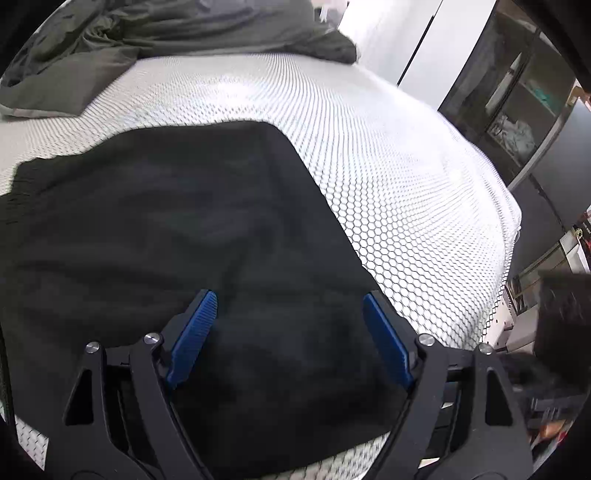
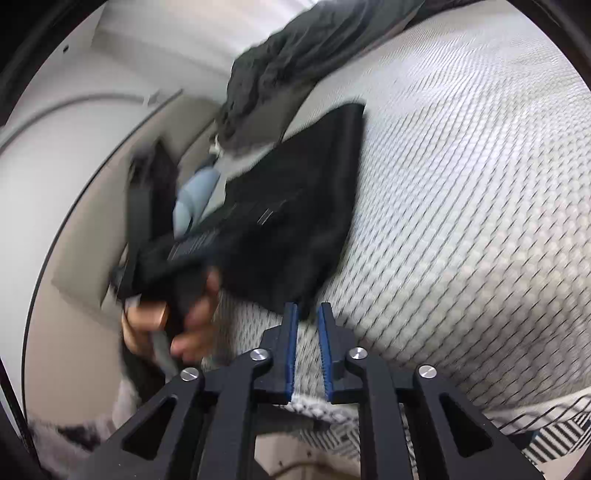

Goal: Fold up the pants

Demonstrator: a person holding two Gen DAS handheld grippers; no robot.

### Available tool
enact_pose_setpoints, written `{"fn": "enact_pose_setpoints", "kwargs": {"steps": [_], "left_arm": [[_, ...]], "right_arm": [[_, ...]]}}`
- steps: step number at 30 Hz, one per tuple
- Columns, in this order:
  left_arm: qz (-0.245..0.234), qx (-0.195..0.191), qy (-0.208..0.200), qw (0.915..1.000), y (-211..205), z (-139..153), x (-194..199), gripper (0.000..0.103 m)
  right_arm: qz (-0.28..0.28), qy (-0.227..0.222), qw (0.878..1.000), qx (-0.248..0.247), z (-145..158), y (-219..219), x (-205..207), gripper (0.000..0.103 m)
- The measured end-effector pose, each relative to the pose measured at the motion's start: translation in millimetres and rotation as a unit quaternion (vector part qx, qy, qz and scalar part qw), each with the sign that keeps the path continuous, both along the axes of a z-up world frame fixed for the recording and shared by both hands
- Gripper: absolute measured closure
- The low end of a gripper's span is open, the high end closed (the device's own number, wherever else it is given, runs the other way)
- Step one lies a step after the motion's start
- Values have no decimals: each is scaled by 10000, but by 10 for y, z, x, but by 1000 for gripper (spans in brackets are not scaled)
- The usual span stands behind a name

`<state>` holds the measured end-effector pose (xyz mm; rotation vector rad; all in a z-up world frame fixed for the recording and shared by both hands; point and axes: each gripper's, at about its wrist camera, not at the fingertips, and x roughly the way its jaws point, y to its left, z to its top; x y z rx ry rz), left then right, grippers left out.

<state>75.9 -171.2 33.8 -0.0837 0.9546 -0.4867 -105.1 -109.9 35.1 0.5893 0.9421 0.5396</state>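
Black pants (image 1: 184, 221) lie folded flat on a white honeycomb-patterned mattress (image 1: 369, 147). My left gripper (image 1: 288, 299) hovers over their near part, open wide, with only cloth below and nothing between its blue pads (image 1: 195, 332). In the right wrist view the same pants (image 2: 295, 206) stretch away to the upper left. My right gripper (image 2: 308, 306) sits at their near corner, open by a narrow gap. Only mattress (image 2: 461, 221) shows between its pads (image 2: 291, 343), and the cloth corner lies just beyond the left fingertip. A blurred hand (image 2: 166, 317) holds the other gripper's handle at the pants' left edge.
A crumpled grey-green blanket (image 1: 147, 33) lies across the far side of the mattress, also at top in the right wrist view (image 2: 295, 48). Dark shelving (image 1: 517, 110) stands beyond the mattress's right edge. Light blue cloth (image 2: 195, 195) shows past the left edge, by a pale wall.
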Motion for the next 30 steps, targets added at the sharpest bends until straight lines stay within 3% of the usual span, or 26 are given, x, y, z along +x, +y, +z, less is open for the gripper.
{"fn": "enact_pose_setpoints", "kwargs": {"steps": [3,5,6,7,11,16,18,21,25,26,28,30], "left_arm": [[-38,-82,-103,9999,45,25,-91,23],[-100,14,-5,9999,21,-43,-95,23],[-86,143,62,9998,0,-110,-81,24],[-48,213,72,9997,-21,-139,-78,24],[36,385,69,9992,-96,-220,-59,24],[91,219,158,9996,-90,-177,-89,24],[50,62,160,9998,-33,-118,-137,24],[-17,8,7,10000,64,-6,-231,24],[-31,23,29,10000,123,-35,-223,24],[-16,48,49,10000,129,-54,-210,24],[-6,109,76,9999,143,-108,-202,24],[51,168,92,9998,148,-123,-183,24]], "right_arm": [[-81,62,9999,77,-39,8,98,77],[-43,138,9999,-4,-106,99,197,77],[-29,187,9998,42,-155,140,220,85],[13,180,9998,74,-177,179,216,99],[205,176,9996,66,-221,280,103,100],[661,455,9968,59,-286,362,-50,100],[681,383,9969,-93,-216,358,-113,92],[332,107,9993,-162,-75,226,-150,60],[-54,1,9999,-89,-83,109,-25,58],[-92,34,9999,-51,-128,126,56,60],[-210,204,9996,28,-250,159,161,91],[-180,304,9992,212,-315,185,192,97]]}}
